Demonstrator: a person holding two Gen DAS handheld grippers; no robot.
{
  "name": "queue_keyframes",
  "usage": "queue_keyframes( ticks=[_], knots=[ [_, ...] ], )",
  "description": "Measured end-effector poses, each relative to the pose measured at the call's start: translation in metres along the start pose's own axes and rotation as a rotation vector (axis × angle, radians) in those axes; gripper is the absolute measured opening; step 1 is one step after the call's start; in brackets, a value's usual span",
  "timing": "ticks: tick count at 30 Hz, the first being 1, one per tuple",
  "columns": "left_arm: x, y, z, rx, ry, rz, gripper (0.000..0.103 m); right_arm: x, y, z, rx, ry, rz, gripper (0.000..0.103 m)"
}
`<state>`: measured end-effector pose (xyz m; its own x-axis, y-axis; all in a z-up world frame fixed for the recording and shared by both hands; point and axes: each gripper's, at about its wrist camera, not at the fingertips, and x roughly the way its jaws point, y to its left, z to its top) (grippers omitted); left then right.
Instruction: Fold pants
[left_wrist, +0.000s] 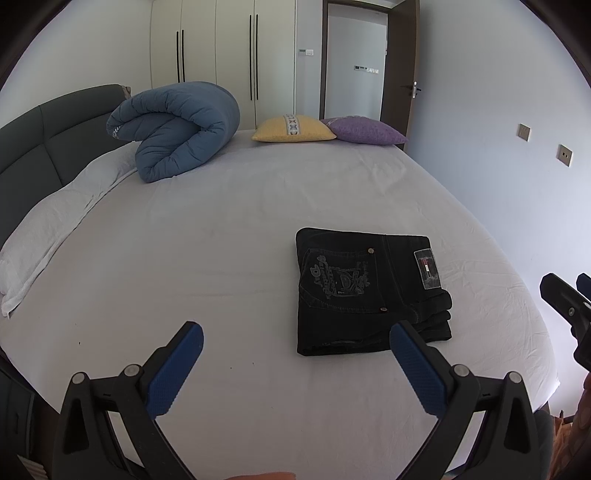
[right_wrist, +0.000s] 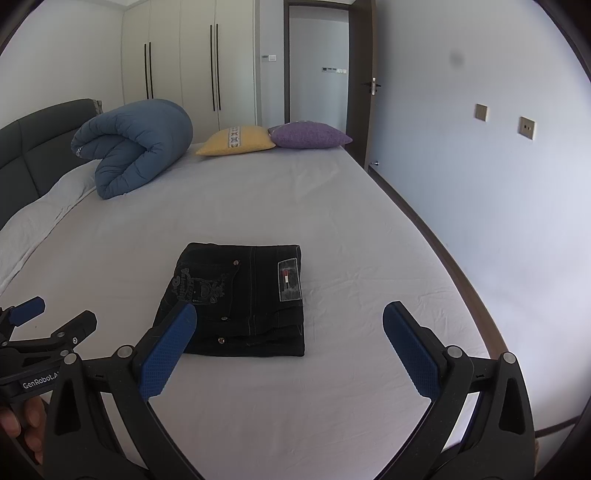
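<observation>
The black pants lay on the white bed, folded into a small neat block with the back pocket on top. The folding looked all done. The left gripper and the right gripper both had their fingers spread wide, holding nothing, and hung just in front of the pants

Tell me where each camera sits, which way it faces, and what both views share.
Left wrist: on the open left gripper, facing across the bed toward the wardrobe; folded pants ahead-right; right gripper's tips at the right edge.
Right wrist: on the open right gripper, facing likewise; pants centred; left gripper and fingers lower left.
Shared: pants, blue duvet, two cushions.
</observation>
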<state>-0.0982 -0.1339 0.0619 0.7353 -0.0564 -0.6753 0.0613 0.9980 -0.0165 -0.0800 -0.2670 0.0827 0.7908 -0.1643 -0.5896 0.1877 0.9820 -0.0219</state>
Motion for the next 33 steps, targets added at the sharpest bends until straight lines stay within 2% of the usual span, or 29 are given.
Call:
queue_keyframes(
  ticks=[33],
  knots=[
    [0.0031,-0.0032,-0.0024,0.007,0.015,-0.023,0.103,0.0037,0.0039,-0.0045,0.002,0.004,0.008,0.103]
  ],
)
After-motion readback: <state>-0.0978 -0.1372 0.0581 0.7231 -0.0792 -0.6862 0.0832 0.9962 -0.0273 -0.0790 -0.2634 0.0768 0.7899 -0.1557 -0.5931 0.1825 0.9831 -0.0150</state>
